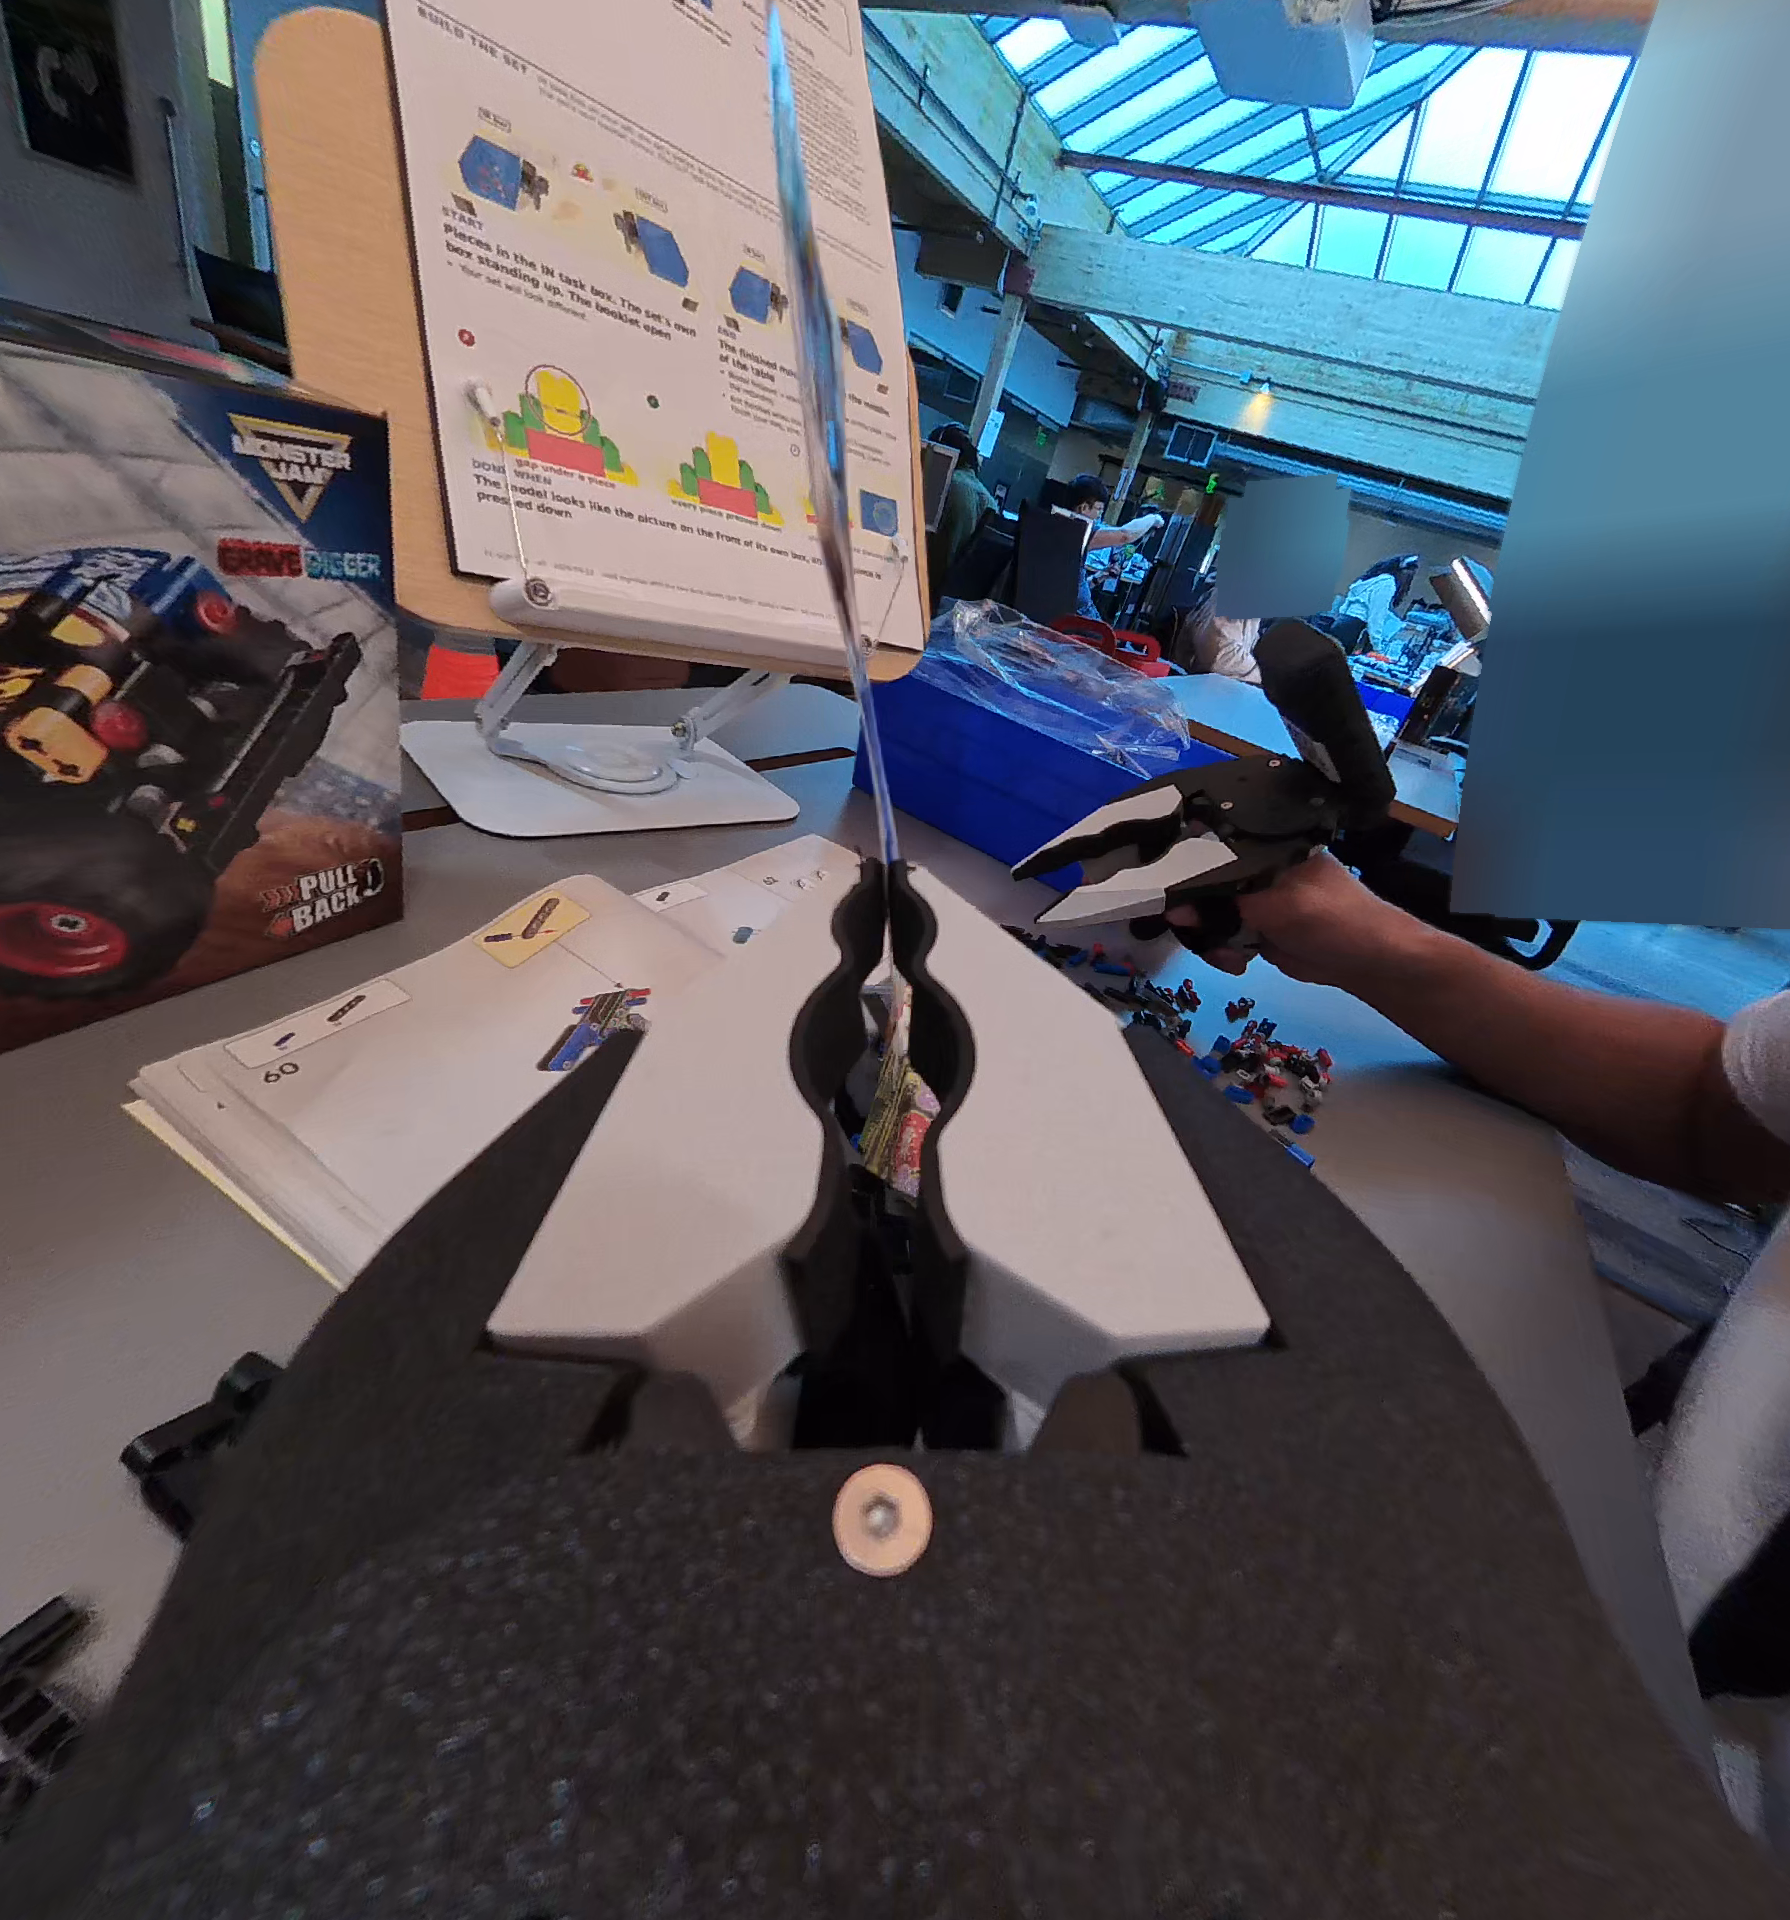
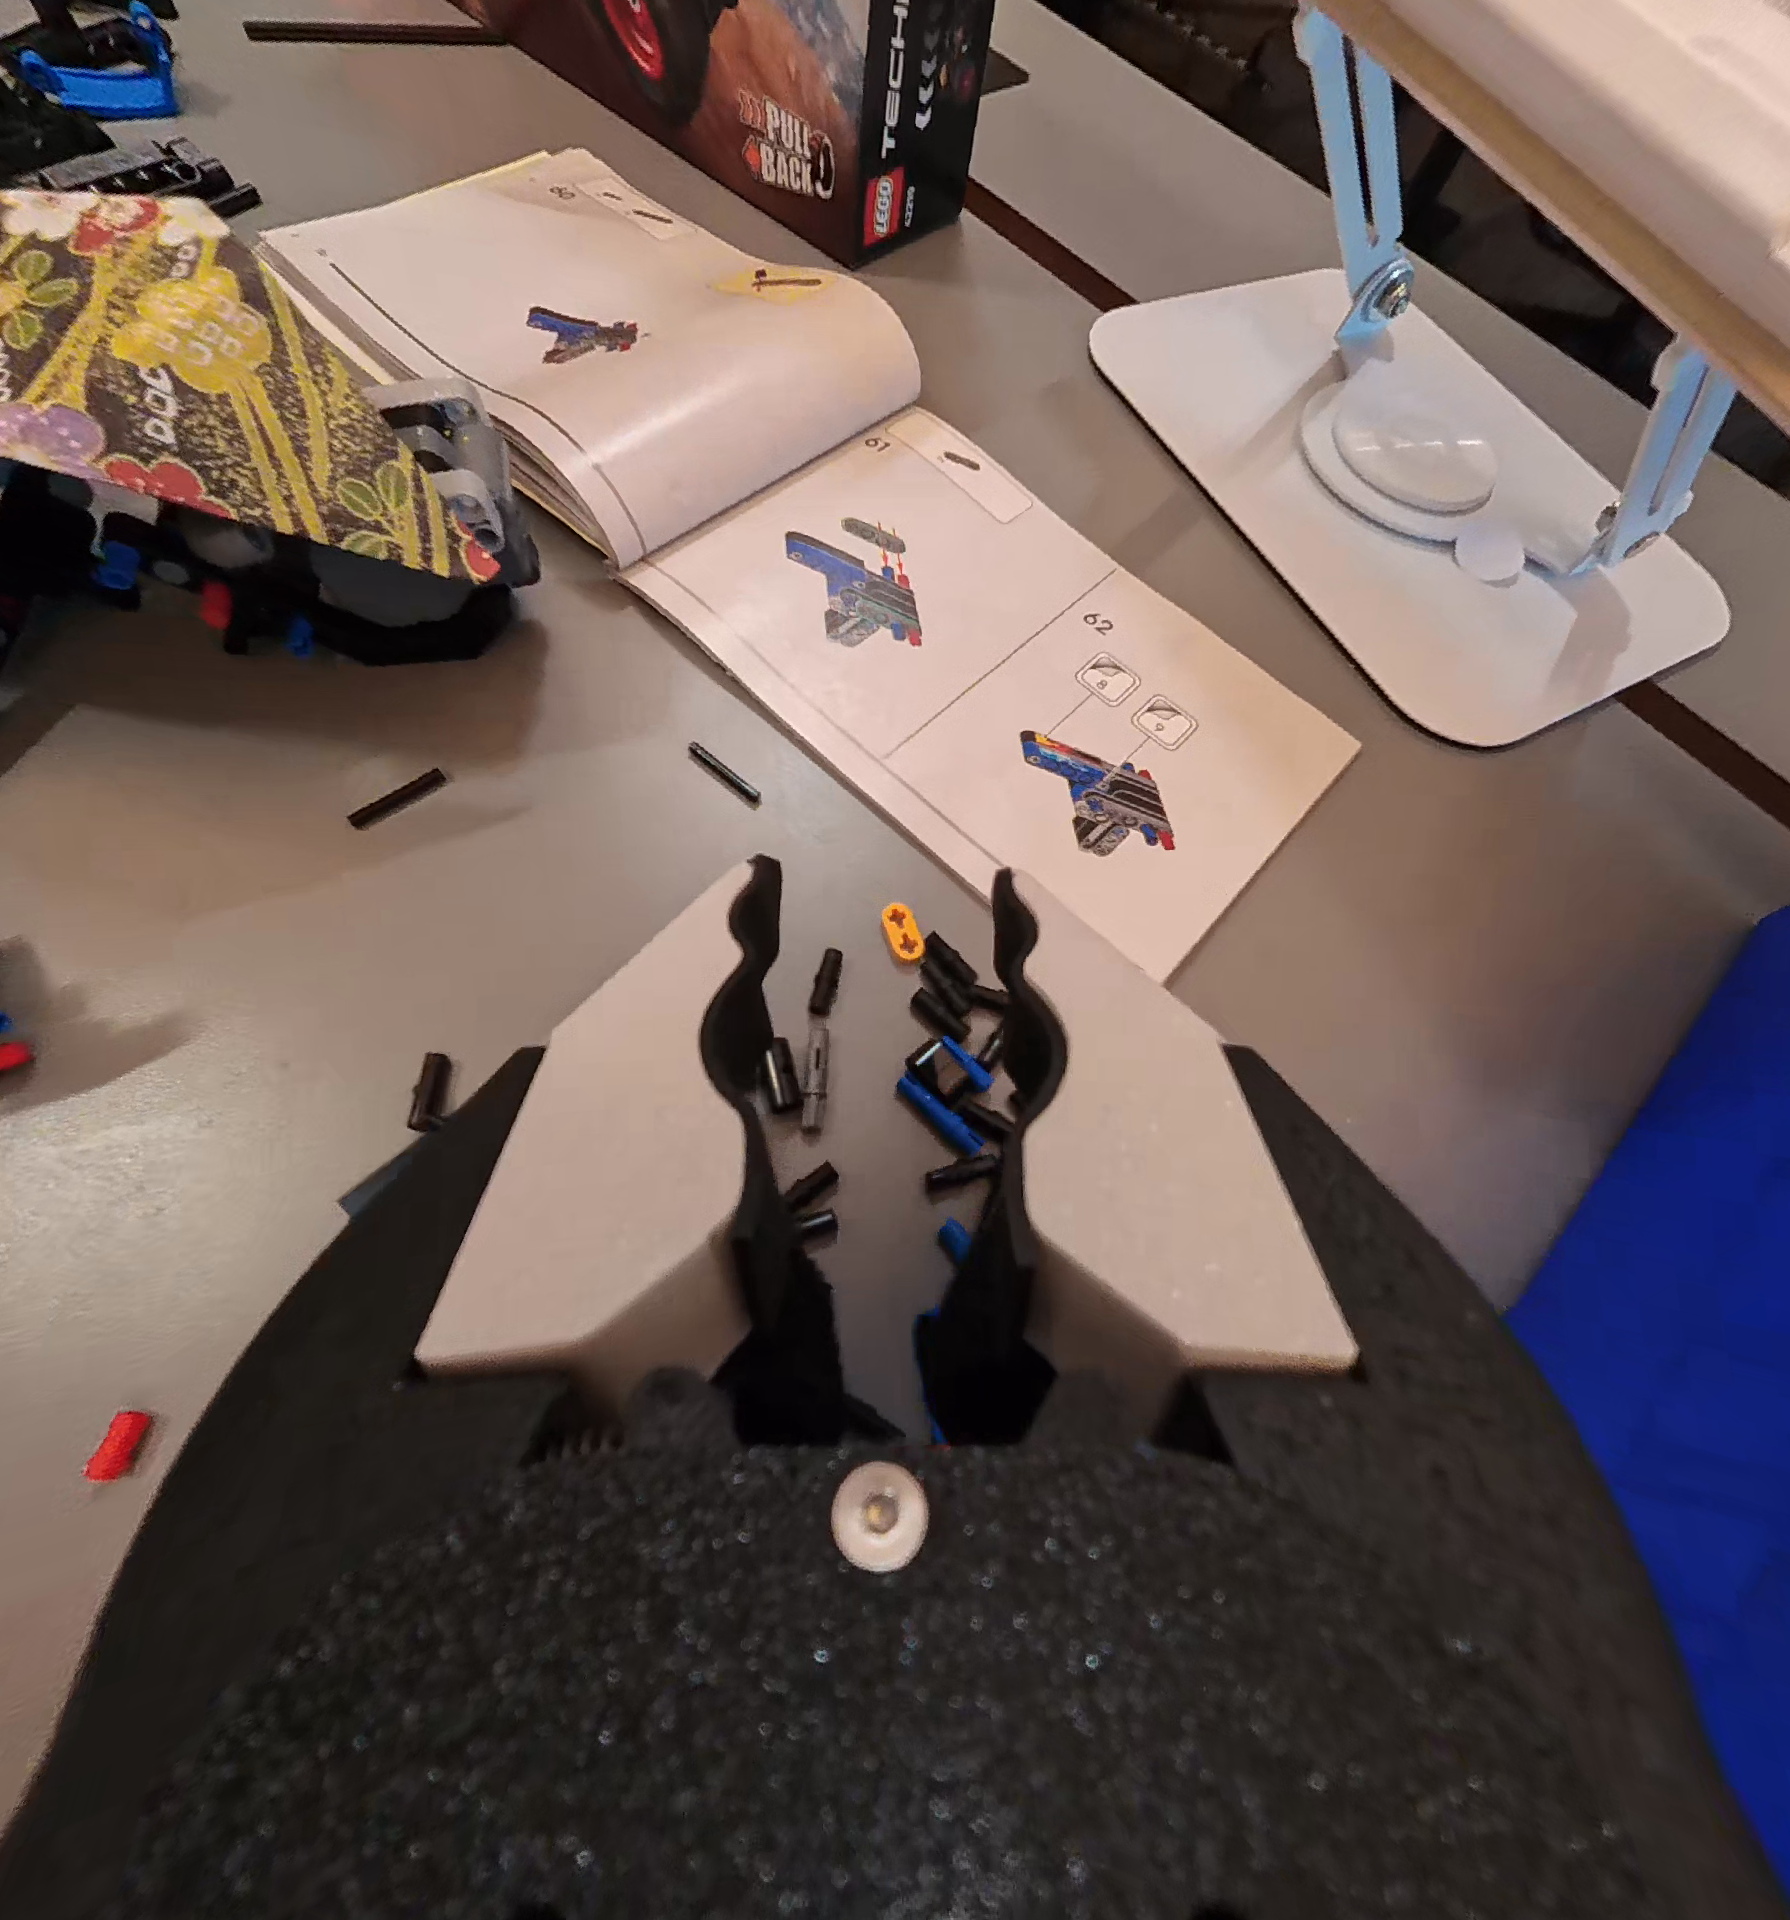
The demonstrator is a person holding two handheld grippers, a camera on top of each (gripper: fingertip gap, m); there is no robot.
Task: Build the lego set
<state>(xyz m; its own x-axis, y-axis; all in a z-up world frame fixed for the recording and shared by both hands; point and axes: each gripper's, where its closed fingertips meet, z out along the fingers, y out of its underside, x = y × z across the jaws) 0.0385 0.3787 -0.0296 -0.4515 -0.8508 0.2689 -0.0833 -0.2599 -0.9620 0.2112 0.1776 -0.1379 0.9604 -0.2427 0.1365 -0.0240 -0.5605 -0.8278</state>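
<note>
My left gripper (image 1: 886,883) is shut on a thin floral-patterned sheet (image 1: 896,1122), which stands up edge-on from the fingertips. In the right wrist view the same sheet (image 2: 143,343) hangs over a partly built dark model (image 2: 247,592) at the left. My right gripper (image 2: 883,875) is open and empty, low over a cluster of small black, blue and grey pins (image 2: 943,1081) and an orange two-hole piece (image 2: 901,932). It also shows in the left wrist view (image 1: 1031,894), held by a hand. The instruction booklet (image 2: 870,582) lies open just beyond the pins.
The set's box (image 1: 143,675) stands at the back left. A white stand (image 2: 1390,499) holds a printed sheet. A blue bin (image 2: 1701,1247) sits at the right. Two black axles (image 2: 397,798) and a red pin (image 2: 119,1444) lie loose on the grey table, and more pieces (image 1: 1255,1060) are scattered near the hand. The grippers' ends are close to 30 centimeters from one another.
</note>
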